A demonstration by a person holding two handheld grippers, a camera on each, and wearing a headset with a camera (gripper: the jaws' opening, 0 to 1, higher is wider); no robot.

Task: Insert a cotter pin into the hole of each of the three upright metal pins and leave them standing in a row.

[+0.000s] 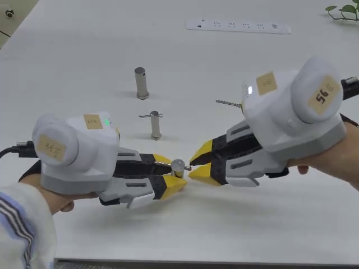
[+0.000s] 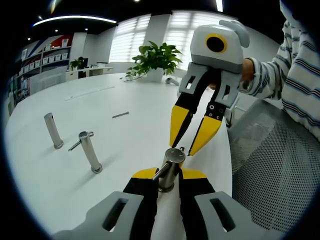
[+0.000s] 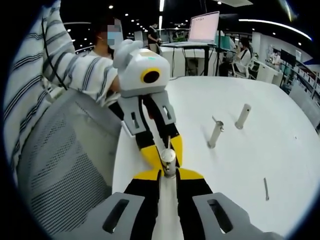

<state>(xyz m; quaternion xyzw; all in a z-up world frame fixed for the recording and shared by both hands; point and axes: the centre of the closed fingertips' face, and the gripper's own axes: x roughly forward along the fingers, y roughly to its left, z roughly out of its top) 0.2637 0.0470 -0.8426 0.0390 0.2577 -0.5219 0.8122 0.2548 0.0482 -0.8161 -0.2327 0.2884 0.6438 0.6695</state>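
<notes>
Three metal pins are on the white table (image 1: pixel 84 50). My left gripper (image 1: pixel 175 172) is shut on the nearest pin (image 1: pixel 178 166), holding it upright by its lower shaft (image 2: pixel 169 172). My right gripper (image 1: pixel 189 166) meets it from the right, its yellow tips closed on a thin cotter pin (image 2: pixel 169 162) that crosses the pin's head. The middle pin (image 1: pixel 155 124) stands with a cotter pin through its top. The far pin (image 1: pixel 141 82) stands bare. A loose cotter pin (image 1: pixel 229 103) lies on the table to the right.
A white power strip (image 1: pixel 238 26) lies at the far edge, with plant leaves (image 1: pixel 343 10) at the far right corner. The table's front edge runs just below both hands. A grey mesh chair (image 2: pixel 280 170) stands beside the table.
</notes>
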